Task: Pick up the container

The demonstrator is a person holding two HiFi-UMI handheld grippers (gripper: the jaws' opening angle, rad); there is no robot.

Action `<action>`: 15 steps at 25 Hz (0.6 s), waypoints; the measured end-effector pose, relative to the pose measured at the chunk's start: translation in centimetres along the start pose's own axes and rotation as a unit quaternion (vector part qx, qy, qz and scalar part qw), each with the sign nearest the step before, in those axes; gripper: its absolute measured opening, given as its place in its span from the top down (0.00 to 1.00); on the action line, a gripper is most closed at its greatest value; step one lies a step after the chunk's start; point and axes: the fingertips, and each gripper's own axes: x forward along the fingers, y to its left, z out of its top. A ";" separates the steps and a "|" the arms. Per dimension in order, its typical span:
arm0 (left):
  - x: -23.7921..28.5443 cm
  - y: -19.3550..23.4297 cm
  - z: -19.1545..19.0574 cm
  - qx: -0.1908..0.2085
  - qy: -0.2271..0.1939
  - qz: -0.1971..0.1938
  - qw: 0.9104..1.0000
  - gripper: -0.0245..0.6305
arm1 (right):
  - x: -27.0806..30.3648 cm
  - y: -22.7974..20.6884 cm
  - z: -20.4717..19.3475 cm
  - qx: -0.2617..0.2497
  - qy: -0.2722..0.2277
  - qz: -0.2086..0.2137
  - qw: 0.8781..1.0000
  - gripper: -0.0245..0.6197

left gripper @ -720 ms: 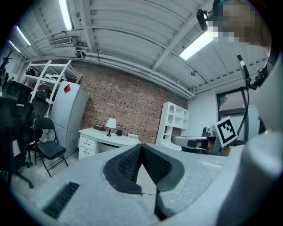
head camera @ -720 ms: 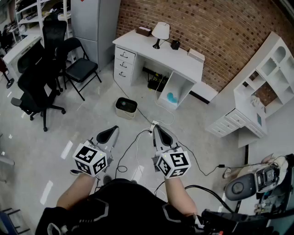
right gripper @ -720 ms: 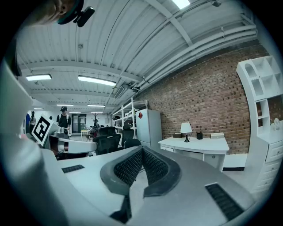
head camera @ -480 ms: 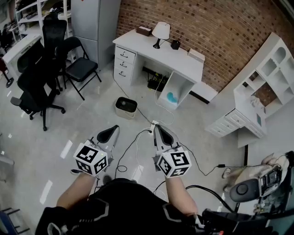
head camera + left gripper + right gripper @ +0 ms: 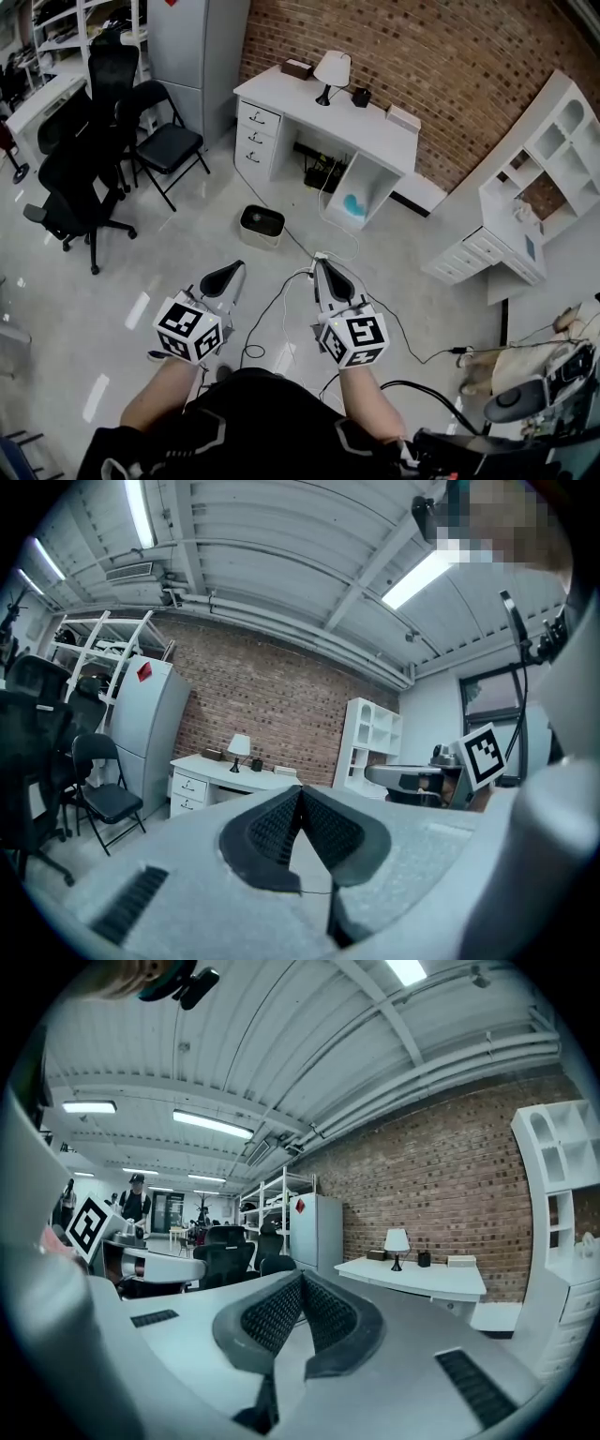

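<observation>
A small dark bin with a pale rim (image 5: 262, 225) stands on the floor in front of the white desk (image 5: 328, 103). It shows only in the head view. My left gripper (image 5: 225, 275) and right gripper (image 5: 326, 267) are held side by side above the floor, well short of the bin. Both are shut with nothing between the pads. In the left gripper view the left gripper (image 5: 300, 789) has its ribbed pads pressed together, pointing toward the desk. The right gripper (image 5: 302, 1277) is likewise shut and empty in its own view.
Black office chairs (image 5: 80, 178) and a folding chair (image 5: 164, 141) stand at the left. Cables and a power strip (image 5: 317, 255) lie on the floor beyond my grippers. White shelf units (image 5: 525, 187) line the right wall. A wheeled machine (image 5: 544, 394) sits at the lower right.
The head view has shifted slightly. The machine at the lower right has slid further right and down in the frame. Both grippers keep their place and stay shut.
</observation>
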 end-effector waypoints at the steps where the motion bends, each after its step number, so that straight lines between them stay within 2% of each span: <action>1: -0.2 0.4 0.0 0.000 -0.001 -0.001 1.000 0.95 | 0.3 0.2 0.0 0.004 0.001 -0.001 1.000 0.95; 15: -3.9 6.5 -0.8 -0.007 -0.007 -0.010 1.000 0.95 | 3.4 5.4 -1.7 0.010 0.016 -0.024 1.000 0.95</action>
